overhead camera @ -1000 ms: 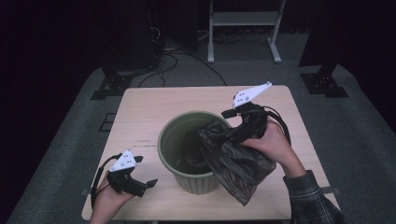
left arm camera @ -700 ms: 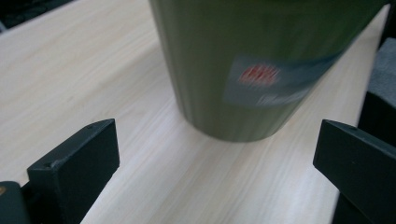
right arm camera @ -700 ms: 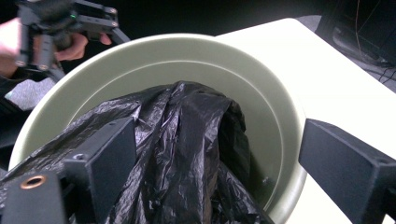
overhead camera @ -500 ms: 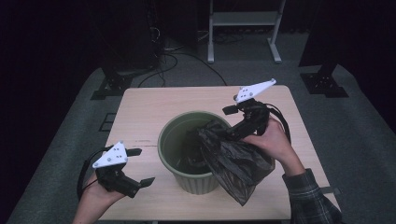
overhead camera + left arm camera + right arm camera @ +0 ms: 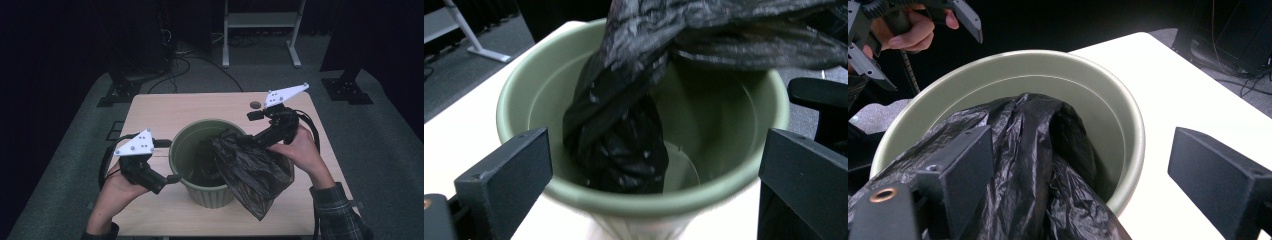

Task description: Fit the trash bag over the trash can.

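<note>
A green bin (image 5: 205, 172) stands near the front of the pale wooden counter (image 5: 200, 107), and a crumpled black bag (image 5: 250, 167) hangs half in and half out of it: one twisted end reaches down inside toward the bottom, while the rest spills over the rim on the person's right and sags down the outside wall. The right hand-held gripper (image 5: 260, 141) sits just above that rim where the bag crosses it; its jaws are spread wide, and the plastic lies against one jaw without being pinched, as far as I can see. Compared with half a second ago, the left hand-held gripper (image 5: 172, 161) has come in from the counter's left edge and now rests just beside the bin's near-left rim, jaws wide apart and holding nothing, pointing across the opening at the bag inside. The right hand and the bag have hardly shifted in that time.
</note>
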